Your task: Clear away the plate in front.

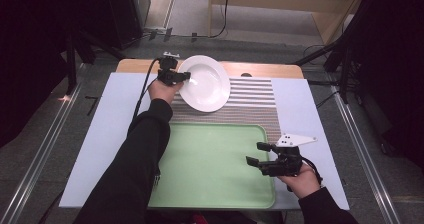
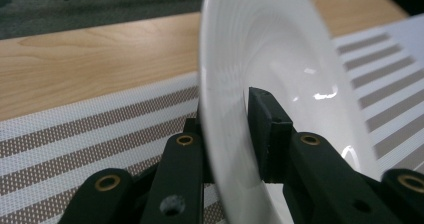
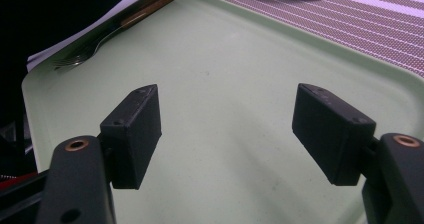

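A white deep plate (image 1: 205, 84) stands tilted up on its edge over the striped placemat (image 1: 250, 99) at the back of the table. My left gripper (image 1: 187, 76) is shut on its left rim. In the left gripper view the plate (image 2: 280, 59) has its rim between the two jaws of the left gripper (image 2: 230, 114), with one pad (image 2: 267, 129) pressed on the inner face. My right gripper (image 1: 254, 153) hangs open over the right part of the green tray (image 1: 210, 169). Nothing lies between the jaws of the right gripper (image 3: 227, 114).
A fork (image 3: 100, 39) with a wooden handle lies at the far rim of the green tray (image 3: 225, 49). The striped placemat (image 2: 75, 129) lies on a pale sheet (image 1: 105, 129) that covers the wooden table (image 2: 100, 64). Dark stands rise at both sides.
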